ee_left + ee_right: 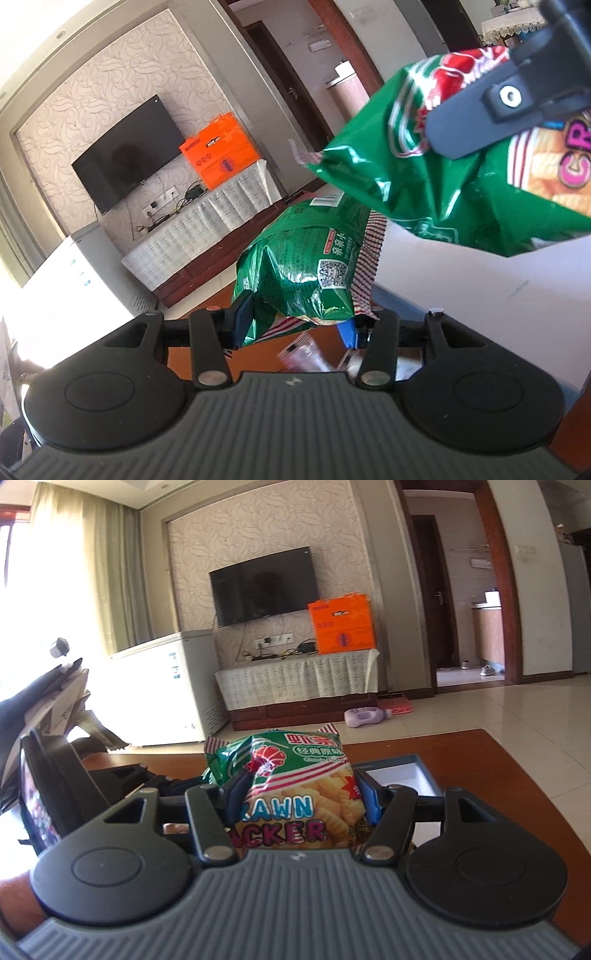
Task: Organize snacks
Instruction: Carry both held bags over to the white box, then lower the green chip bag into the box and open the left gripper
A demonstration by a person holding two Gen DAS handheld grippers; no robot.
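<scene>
2 green foil snack bags show, 1 in each gripper, both lifted above the brown wooden tabletop (524, 775).

The left gripper (295, 325) pinches bag 1 (299, 269) between its blue pads at the bag's lower end. This bag is puffed, glossy and crinkled, with a red-and-white checked seal strip along its right edge and a QR code on the side facing the camera, so its back is toward the lens. Its long axis runs away from the gripper, tilted up and to the right.

The right gripper (301, 794) is closed on bag 2 (291, 794), its 2 fingers pressing the bag's sides. The printed front faces the camera: a red prawn, yellow ridged crackers and the words "PRAWN CRACKER" partly hidden by the gripper body. The bag stands roughly upright, its checked seal at the top. In the left wrist view the same bag (461, 184) hangs at upper right, creased, with 1 dark finger (476, 118) of the right gripper across it.

1 shallow rectangular tray (402, 775) with a dark rim and white inside sits on the tabletop just behind the right gripper. Behind are 1 black wall TV (264, 590), 1 orange box (343, 627) on a cloth-covered cabinet, 1 white chest freezer (166, 690) and 1 lilac bottle (365, 716) lying on the tiled floor.
</scene>
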